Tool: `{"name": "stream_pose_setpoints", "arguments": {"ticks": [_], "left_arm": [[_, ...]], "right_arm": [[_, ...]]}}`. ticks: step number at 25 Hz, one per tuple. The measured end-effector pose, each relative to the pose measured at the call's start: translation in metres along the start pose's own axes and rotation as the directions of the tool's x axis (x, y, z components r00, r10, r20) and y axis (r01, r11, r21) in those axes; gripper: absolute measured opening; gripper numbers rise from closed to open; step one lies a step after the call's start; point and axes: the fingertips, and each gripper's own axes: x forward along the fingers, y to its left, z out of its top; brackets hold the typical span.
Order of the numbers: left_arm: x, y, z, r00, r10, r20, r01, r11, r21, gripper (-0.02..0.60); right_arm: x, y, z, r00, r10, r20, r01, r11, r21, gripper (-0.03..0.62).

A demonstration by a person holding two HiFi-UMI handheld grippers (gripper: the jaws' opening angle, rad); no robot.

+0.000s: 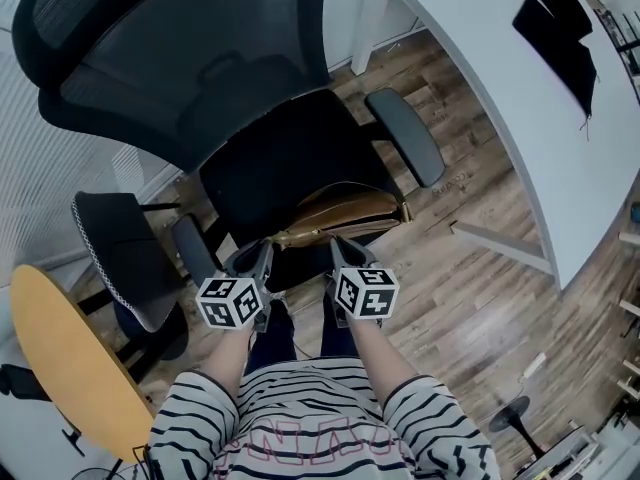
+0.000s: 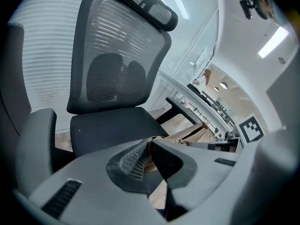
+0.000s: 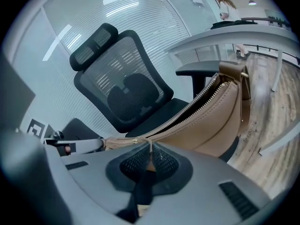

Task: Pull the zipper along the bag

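A tan bag [image 1: 345, 213] lies on the seat of a black office chair [image 1: 290, 158], its near end towards me. My left gripper [image 1: 262, 260] is shut on that near end of the bag [image 2: 191, 134], and tan material shows between its pads [image 2: 133, 157]. My right gripper [image 1: 340, 253] sits close beside it, shut on the zipper pull [image 3: 150, 150] at the same end. In the right gripper view the zipper [image 3: 190, 108] runs away from the pull and gapes open along the top of the bag [image 3: 213, 123].
A white desk [image 1: 520, 98] curves along the right, with a black item [image 1: 555, 33] on it. The chair's armrests [image 1: 405, 136] flank the bag. A second dark chair [image 1: 125, 253] and a yellow round table [image 1: 60, 358] stand at the left. The floor is wood.
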Motion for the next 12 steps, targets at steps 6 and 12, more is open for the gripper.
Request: {"name": "stream_pose_setpoints", "arguments": {"ticks": [6, 12], "left_arm": [[0.000, -0.001, 0.001, 1.000, 0.019, 0.004, -0.019, 1.000, -0.004, 0.044], [0.000, -0.003, 0.005, 1.000, 0.030, 0.011, -0.030, 1.000, -0.004, 0.044]], "right_arm": [[-0.012, -0.020, 0.010, 0.998, -0.054, 0.025, 0.054, 0.999, 0.001, 0.035], [-0.031, -0.046, 0.023, 0.993, -0.111, 0.043, 0.111, 0.994, -0.011, 0.035]]}}
